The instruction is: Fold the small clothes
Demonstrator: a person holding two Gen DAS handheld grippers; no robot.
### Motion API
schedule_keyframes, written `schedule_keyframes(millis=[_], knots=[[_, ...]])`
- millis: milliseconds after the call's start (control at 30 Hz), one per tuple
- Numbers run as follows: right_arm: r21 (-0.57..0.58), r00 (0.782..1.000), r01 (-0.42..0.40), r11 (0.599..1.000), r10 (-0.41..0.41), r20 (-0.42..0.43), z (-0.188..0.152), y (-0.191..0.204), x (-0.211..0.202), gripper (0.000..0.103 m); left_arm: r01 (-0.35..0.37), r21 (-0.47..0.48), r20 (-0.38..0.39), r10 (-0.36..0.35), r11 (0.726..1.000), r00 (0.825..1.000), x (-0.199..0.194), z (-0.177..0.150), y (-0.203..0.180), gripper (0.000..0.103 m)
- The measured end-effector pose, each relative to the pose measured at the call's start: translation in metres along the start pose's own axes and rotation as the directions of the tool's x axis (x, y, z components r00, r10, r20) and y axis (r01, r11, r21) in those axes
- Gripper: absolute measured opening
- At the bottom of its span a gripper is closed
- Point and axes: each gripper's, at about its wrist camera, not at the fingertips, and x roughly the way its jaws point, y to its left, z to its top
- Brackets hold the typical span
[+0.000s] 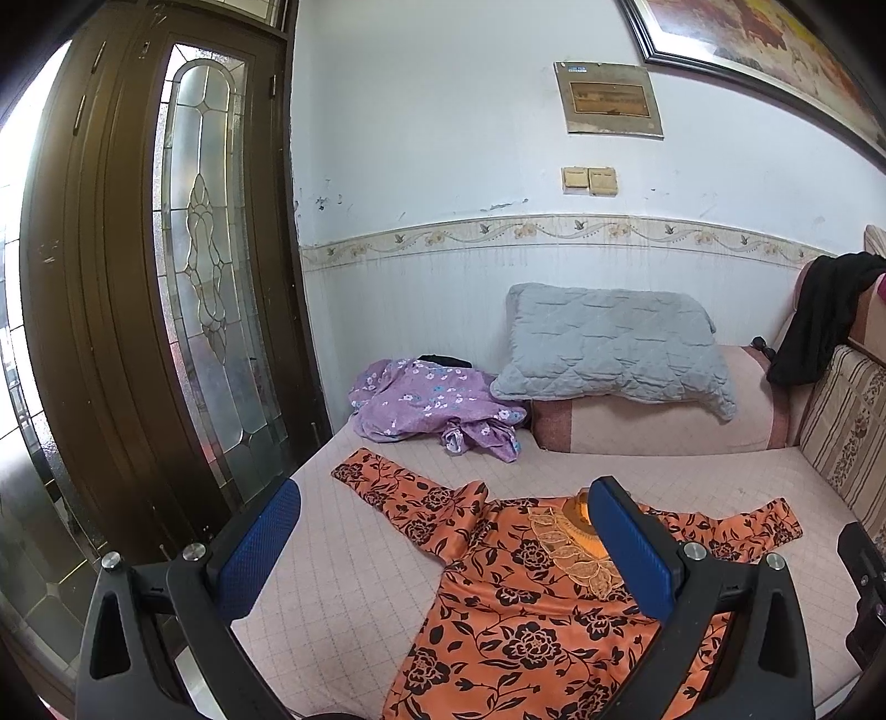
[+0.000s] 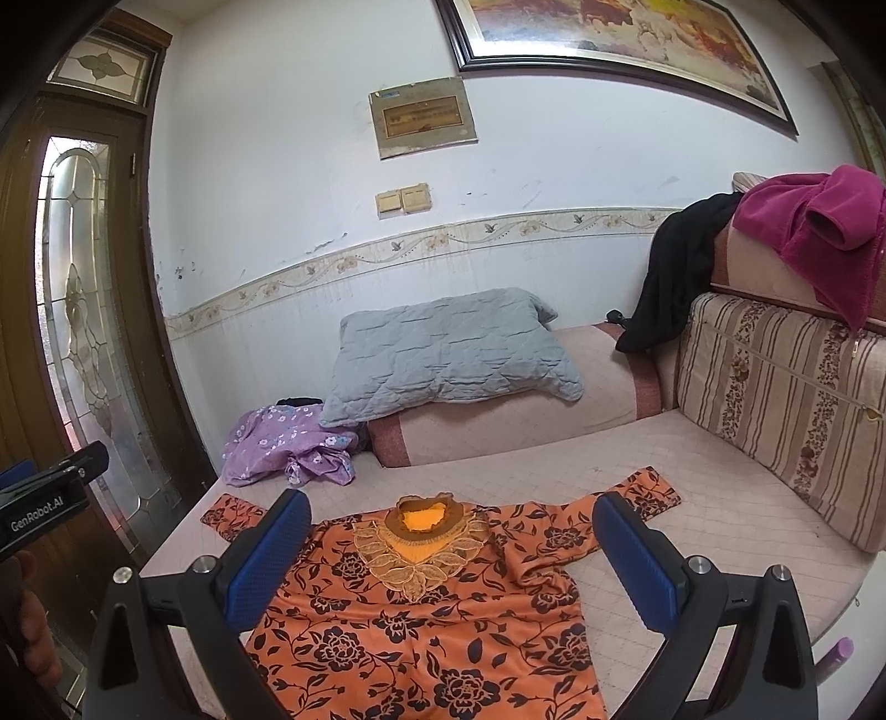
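The orange floral top (image 2: 421, 626) lies spread flat at the sofa (image 2: 692, 498) seat's front edge, sleeves out, no fold made yet. Both the left gripper (image 1: 443, 548) and right gripper (image 2: 451, 559) hover wide open, empty. A crumpled purple garment (image 2: 288, 443) waits at the seat's back-left corner.

grey pillow (image 2: 448, 354) on bolster | framed painting (image 2: 620, 39) | glass door (image 1: 205, 266)

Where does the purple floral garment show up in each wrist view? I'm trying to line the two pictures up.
Left wrist view: the purple floral garment lies crumpled just left of centre, behind the orange floral top.
Right wrist view: it sits left of centre, behind the top's left sleeve.
Shared landmark: the grey quilted pillow, immediately right of the garment in both.
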Motion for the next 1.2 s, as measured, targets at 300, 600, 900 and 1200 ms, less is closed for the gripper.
schedule_keyframes(millis=[300,600,900,1200], knots=[[-0.012,1.000,-0.007,1.000,0.007,0.002,0.000,0.006,-0.001,0.103,0.002,0.002,-0.003,-0.002,1.000,1.000,0.002,-0.003,0.005,0.103],[-0.015,1.000,-0.011,1.000,0.011,-0.004,-0.002,0.010,0.002,0.103,-0.005,0.005,-0.004,0.005,1.000,1.000,0.004,-0.005,0.008,0.103],[-0.019,1.000,-0.014,1.000,0.014,-0.009,-0.002,0.013,0.008,0.103,-0.005,0.005,-0.012,0.005,1.000,1.000,0.009,-0.005,0.009,0.103],[-0.024,0.999,-0.018,1.000,0.018,-0.029,-0.003,0.018,0.025,0.103,-0.014,0.008,-0.034,0.014,1.000,0.999,0.025,-0.008,0.004,0.103]])
